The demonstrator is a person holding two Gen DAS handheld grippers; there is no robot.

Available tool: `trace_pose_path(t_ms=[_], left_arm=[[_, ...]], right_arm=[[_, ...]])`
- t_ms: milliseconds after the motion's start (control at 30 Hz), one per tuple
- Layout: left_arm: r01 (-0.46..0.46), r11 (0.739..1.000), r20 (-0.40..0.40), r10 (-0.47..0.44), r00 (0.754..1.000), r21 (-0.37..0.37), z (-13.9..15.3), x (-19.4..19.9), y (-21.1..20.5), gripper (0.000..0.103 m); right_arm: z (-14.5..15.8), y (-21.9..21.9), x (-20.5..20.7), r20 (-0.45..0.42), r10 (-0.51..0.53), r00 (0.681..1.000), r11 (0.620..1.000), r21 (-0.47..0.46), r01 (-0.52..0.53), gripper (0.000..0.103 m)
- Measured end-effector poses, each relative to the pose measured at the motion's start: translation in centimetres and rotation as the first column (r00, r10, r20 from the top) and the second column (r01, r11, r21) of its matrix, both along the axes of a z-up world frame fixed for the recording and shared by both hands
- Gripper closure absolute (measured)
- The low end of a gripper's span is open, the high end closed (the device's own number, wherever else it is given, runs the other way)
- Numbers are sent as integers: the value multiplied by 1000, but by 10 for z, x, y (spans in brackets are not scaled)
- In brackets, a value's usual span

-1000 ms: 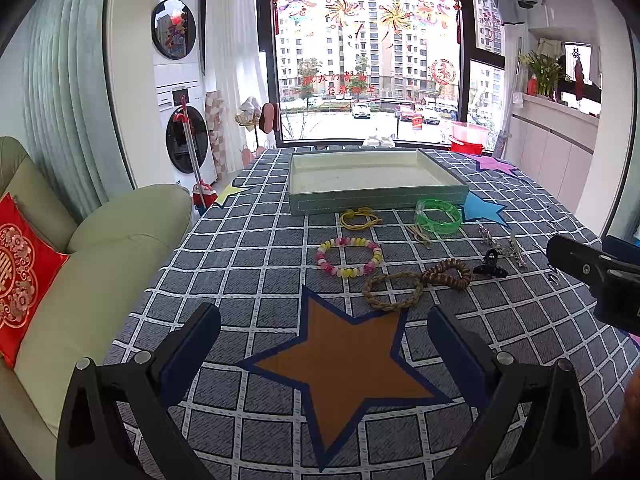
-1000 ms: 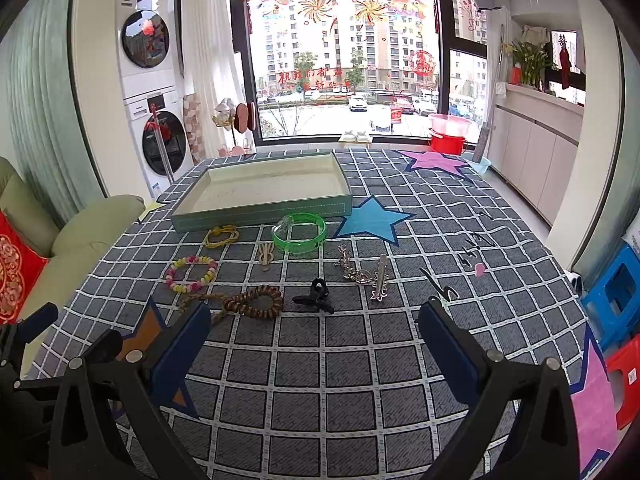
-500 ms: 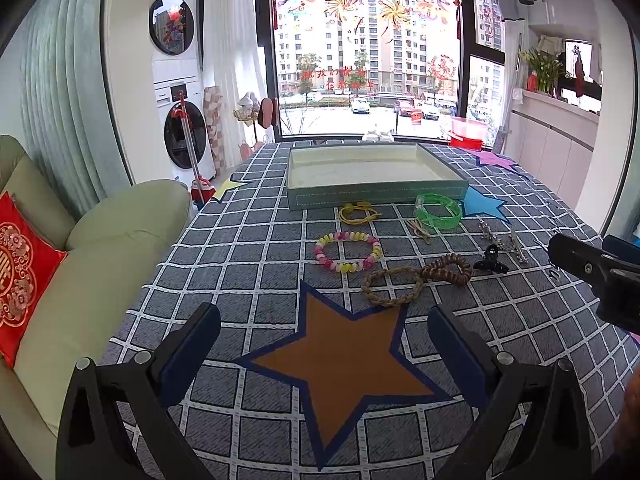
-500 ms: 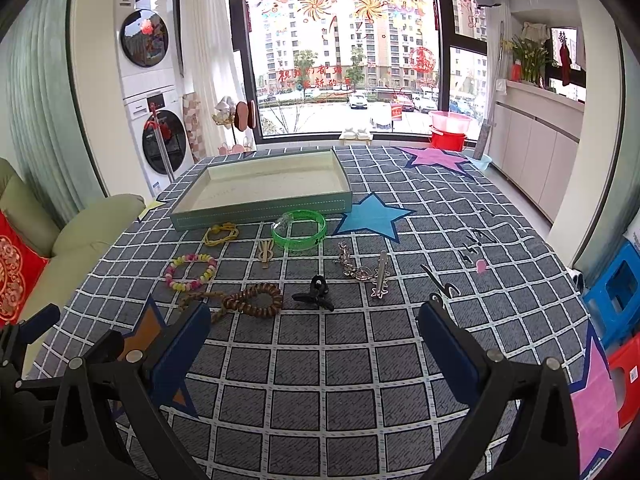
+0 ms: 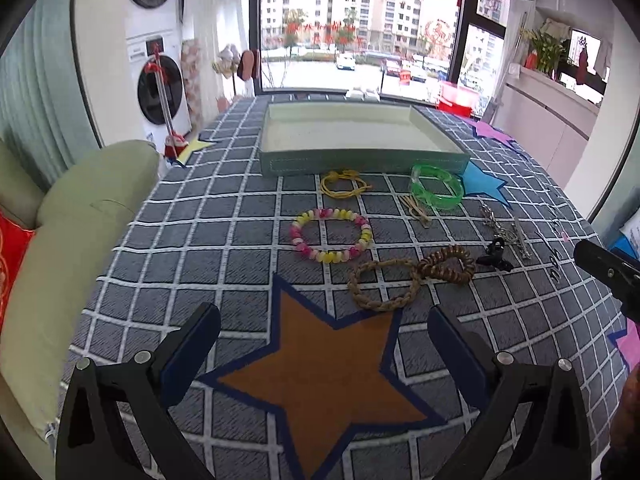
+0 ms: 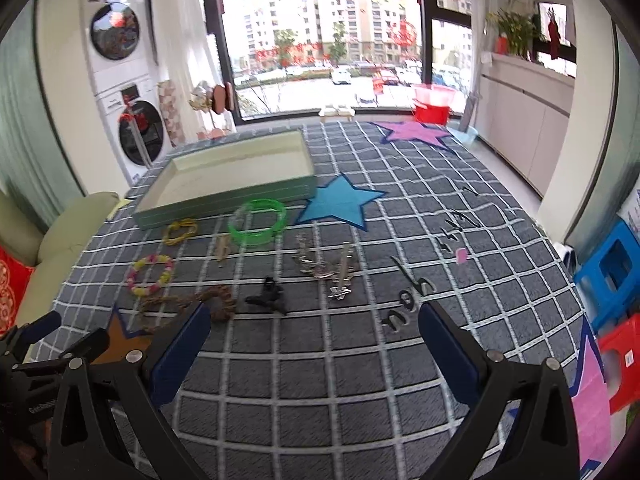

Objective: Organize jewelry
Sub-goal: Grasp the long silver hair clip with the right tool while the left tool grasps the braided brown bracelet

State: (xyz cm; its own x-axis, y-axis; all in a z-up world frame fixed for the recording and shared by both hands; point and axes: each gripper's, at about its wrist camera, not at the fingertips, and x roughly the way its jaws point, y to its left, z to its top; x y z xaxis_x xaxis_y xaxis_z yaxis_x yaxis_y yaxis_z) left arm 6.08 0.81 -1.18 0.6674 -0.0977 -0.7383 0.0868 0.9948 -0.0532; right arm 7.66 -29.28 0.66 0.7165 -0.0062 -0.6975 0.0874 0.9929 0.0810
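A pale green tray (image 5: 360,162) (image 6: 224,204) stands at the far side of the checked cloth. In front of it lie a yellow cord bracelet (image 5: 345,185), a green bangle (image 5: 437,192) (image 6: 258,222), a pink-and-yellow bead bracelet (image 5: 331,240) (image 6: 151,275), a braided rope ring (image 5: 384,284), a brown bead bracelet (image 5: 447,265), a black hair claw (image 5: 495,255) (image 6: 269,298) and silver clips (image 6: 334,266). My left gripper (image 5: 324,344) is open and empty above the orange star (image 5: 324,376). My right gripper (image 6: 314,338) is open and empty, near the hair claw.
A sofa (image 5: 60,260) with a red cushion runs along the table's left edge. Small hairpins (image 6: 408,292) lie at the right. Blue and red stools (image 6: 612,276) stand on the floor to the right. A washer stack and a window are behind.
Both grippers have moved forward and lower toward the jewelry; the items look larger and nearer. Both stay open and empty.
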Motion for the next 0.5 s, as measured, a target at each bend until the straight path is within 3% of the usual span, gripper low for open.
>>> trace_pose_path(t_ms=[267, 500], left_arm=[[22, 1000, -131, -24, 991, -17, -21, 36, -13, 0], [16, 999, -201, -24, 979, -41, -36, 58, -19, 3]], right_arm=[[-29, -29, 45, -145, -29, 989, 998, 56, 37, 4], [-61, -36, 77, -264, -30, 964, 997, 61, 48, 30]])
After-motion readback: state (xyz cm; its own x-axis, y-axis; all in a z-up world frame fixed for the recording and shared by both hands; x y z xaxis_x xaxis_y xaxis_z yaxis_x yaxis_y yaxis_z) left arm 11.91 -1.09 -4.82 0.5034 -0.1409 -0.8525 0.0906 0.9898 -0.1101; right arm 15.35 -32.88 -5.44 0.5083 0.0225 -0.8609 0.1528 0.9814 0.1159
